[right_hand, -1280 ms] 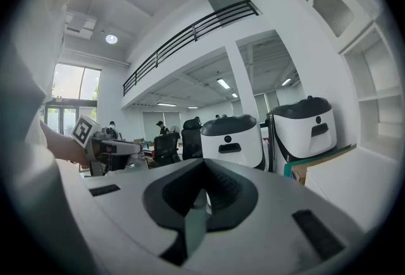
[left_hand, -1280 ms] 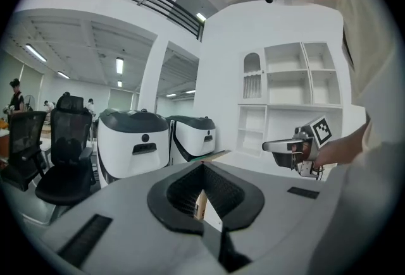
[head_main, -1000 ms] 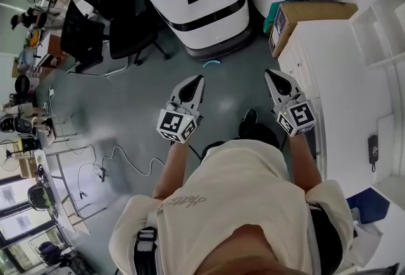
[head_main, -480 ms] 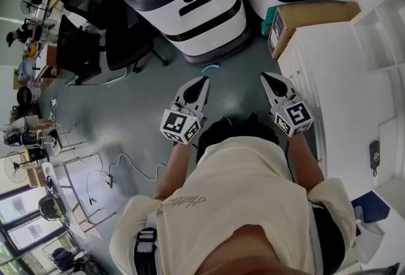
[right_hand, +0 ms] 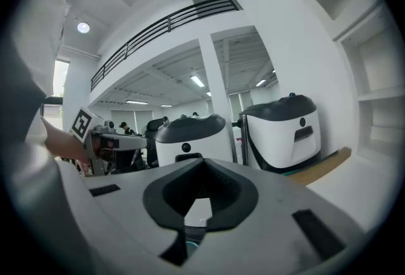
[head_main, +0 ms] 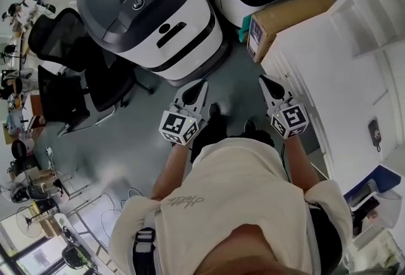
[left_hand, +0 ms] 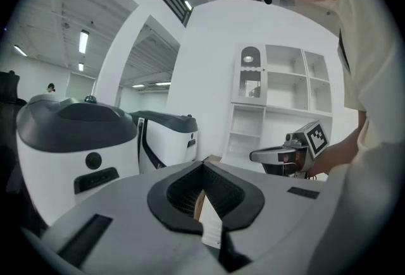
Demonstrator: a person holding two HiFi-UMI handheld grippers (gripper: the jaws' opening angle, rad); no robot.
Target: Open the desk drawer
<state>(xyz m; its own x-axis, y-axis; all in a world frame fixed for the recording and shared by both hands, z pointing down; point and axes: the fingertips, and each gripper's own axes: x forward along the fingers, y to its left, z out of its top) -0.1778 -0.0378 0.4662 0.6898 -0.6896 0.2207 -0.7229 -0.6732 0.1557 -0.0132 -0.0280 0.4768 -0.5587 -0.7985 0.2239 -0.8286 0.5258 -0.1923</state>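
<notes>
- Head view: left tool and right tool are held out over the grey floor, jaws together, empty.
- White tabletop lies beside the right tool.

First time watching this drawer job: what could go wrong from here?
1. The left gripper and right gripper are both shut and empty; meeting the desk like that, they might only knock its front.
2. The cardboard box sits at the desk's corner and a big machine stands close ahead; either could get bumped.

White desk drawer, shut.
</notes>
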